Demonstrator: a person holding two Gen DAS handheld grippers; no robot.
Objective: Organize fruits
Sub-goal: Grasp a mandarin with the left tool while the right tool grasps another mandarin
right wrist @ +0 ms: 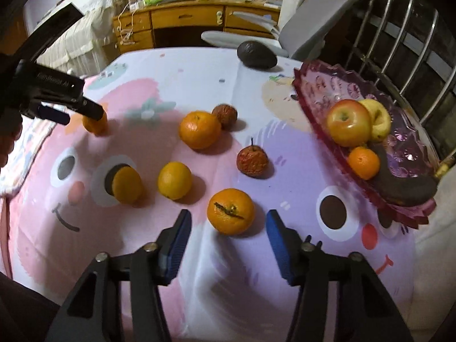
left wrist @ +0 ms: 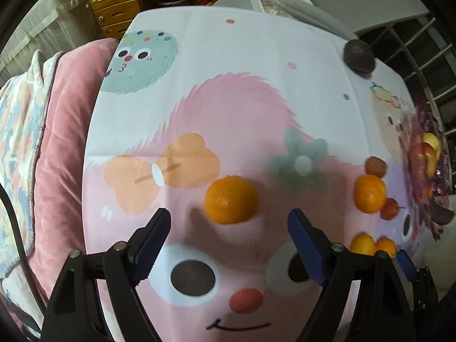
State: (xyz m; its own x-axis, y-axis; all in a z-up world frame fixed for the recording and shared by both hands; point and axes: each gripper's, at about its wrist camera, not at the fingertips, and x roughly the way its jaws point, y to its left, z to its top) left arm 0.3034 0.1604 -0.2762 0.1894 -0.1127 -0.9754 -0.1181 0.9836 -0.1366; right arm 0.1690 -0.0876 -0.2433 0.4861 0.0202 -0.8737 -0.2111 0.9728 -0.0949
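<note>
Both tongs hang over the surface (right wrist: 199, 65), which wears a cartoon-print cloth. Left tongs (left wrist: 229, 222): blue pads apart, nothing between them; 1 mandarin (left wrist: 231, 200) sits just beyond the tips, untouched. Right tongs (right wrist: 228, 222): pads apart, narrower than the left set, a stemmed mandarin (right wrist: 230, 211) sits just ahead of the gap, no contact visible.

Loose fruit on the cloth in the right view: 2 small yellow-orange citrus (right wrist: 174, 180), a large orange (right wrist: 200, 129), a wrinkled red fruit (right wrist: 252, 161), a brown round fruit (right wrist: 225, 116), an avocado (right wrist: 256, 55) at the far edge. The purple glass dish (right wrist: 319, 85) at the right already holds 2 apples, 1 mandarin and a dark long fruit.

Risks, as judged:
- Round fruit on loose cloth: an off-centre pad would likely nudge the mandarin into a roll instead of clamping it.
- The right opening looks barely wider than its fruit; a pad tip could land on top.
- The dish appears tilted and near the edge; a hard placement might shift its contents.
- 2 tongs working close together could collide.
</note>
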